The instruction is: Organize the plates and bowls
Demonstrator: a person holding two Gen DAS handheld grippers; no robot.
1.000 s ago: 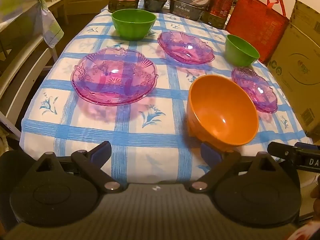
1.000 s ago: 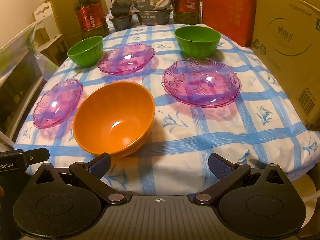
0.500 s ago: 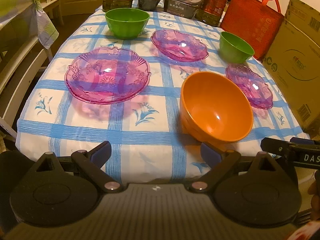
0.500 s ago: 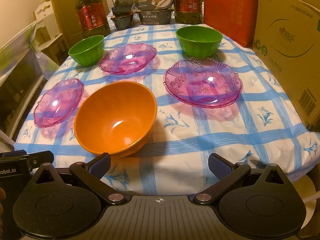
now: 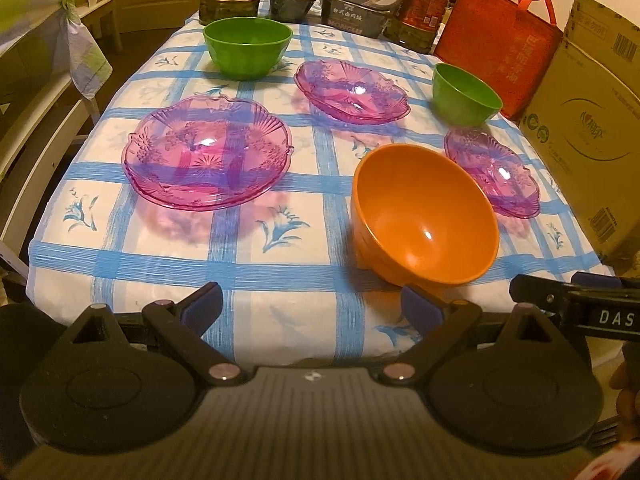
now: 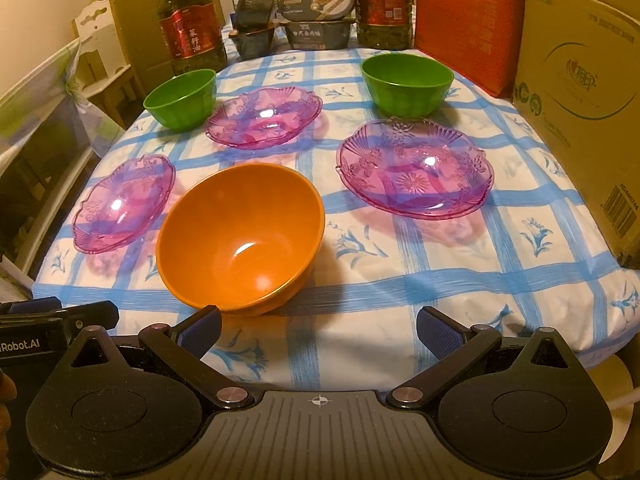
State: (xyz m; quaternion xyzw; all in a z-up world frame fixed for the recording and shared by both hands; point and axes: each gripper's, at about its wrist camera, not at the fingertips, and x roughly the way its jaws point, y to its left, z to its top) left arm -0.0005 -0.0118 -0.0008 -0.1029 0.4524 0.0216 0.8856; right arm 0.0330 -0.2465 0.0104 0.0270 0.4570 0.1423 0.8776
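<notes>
Both the left gripper [image 5: 311,307] and right gripper [image 6: 318,330] hang spread wide and empty at the counter's [image 6: 460,280] near edge. Just beyond sits the orange bowl [image 6: 240,240], likely light, stiff plastic; its rim suits a pinch. The pink plates [image 6: 414,168] look slippery and brittle. The left gripper reads "Robot.AI".
</notes>
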